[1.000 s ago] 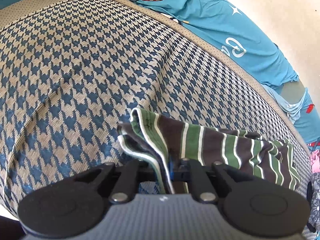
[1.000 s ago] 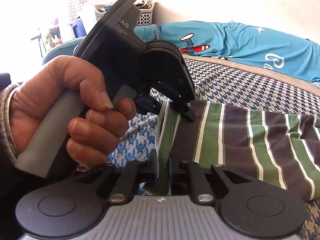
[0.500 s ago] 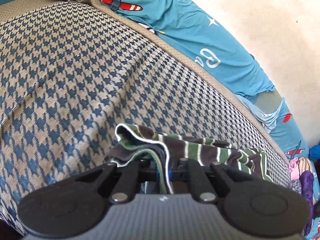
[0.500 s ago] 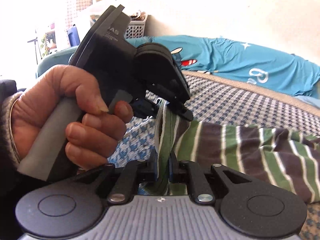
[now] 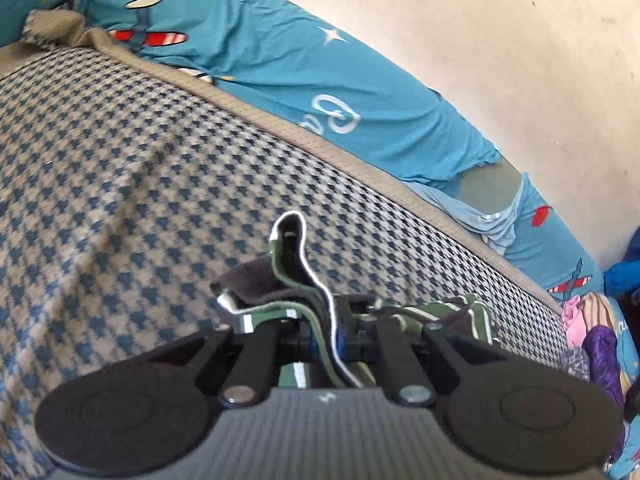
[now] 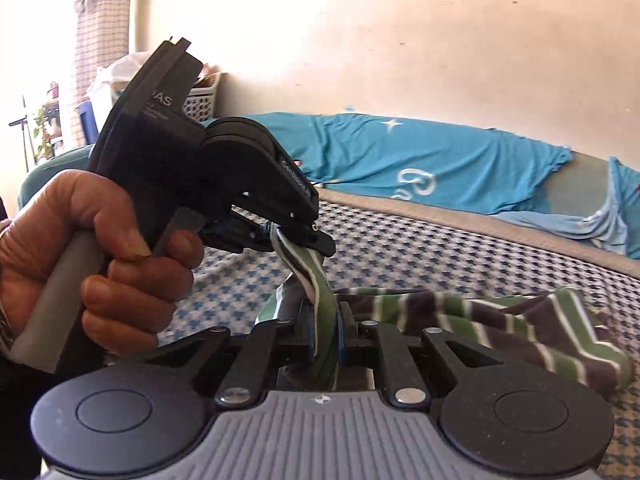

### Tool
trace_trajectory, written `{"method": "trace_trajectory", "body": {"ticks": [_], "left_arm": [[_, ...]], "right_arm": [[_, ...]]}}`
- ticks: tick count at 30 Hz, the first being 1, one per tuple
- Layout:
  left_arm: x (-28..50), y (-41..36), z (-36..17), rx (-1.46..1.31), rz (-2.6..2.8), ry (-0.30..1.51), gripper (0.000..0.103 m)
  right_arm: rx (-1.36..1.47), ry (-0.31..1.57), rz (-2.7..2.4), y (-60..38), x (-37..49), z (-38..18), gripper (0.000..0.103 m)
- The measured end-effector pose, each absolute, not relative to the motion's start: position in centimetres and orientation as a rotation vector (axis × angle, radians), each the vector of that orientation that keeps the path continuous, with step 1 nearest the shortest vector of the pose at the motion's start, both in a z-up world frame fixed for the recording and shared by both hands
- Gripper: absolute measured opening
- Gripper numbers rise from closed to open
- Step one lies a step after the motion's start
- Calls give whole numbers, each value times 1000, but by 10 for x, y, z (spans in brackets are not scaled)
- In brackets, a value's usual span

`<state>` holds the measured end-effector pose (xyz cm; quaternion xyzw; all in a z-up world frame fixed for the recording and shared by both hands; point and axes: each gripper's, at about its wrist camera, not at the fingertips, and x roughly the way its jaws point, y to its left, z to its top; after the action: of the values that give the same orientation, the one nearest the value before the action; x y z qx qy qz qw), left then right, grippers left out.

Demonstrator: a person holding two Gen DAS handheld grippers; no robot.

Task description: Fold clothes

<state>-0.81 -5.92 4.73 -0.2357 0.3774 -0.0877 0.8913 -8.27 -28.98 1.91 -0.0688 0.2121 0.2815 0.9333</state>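
Over a houndstooth bedspread (image 6: 460, 240) by a pale wall, we are holding one striped garment (image 6: 500, 320), its far end trailing on the bed. It is looking soft, light and floppy. Left gripper (image 5: 326, 340) and right gripper (image 6: 324, 336) are both pinching its hem edge, the sensible hold.

The striped garment (image 6: 500, 320) is spread on the bed (image 6: 440, 248) to the right of both tongs, the left tongs (image 6: 298, 236) held behind the right tongs (image 6: 324, 340), a printed sheet (image 6: 420, 160) bunched behind along the wall (image 6: 400, 40).
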Motion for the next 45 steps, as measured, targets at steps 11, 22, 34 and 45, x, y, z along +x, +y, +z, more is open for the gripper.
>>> {"method": "trace_trajectory", "body": {"ticks": [11,22,34,45], "left_arm": [[43,-169,63,-421,-250,794,7],[86,-261,61,-342,-333,837,10],[100,-287,47,-288,-366,871,51],[91,-217,61,-274,-315,852,60]], "right_arm": [[-149,410,468,-374,-56,36,11],[-55,461,303,-447,-28,27,11],[51,614,62,-495,17,0,12],[22,574,345,-454,9,7,14]]}}
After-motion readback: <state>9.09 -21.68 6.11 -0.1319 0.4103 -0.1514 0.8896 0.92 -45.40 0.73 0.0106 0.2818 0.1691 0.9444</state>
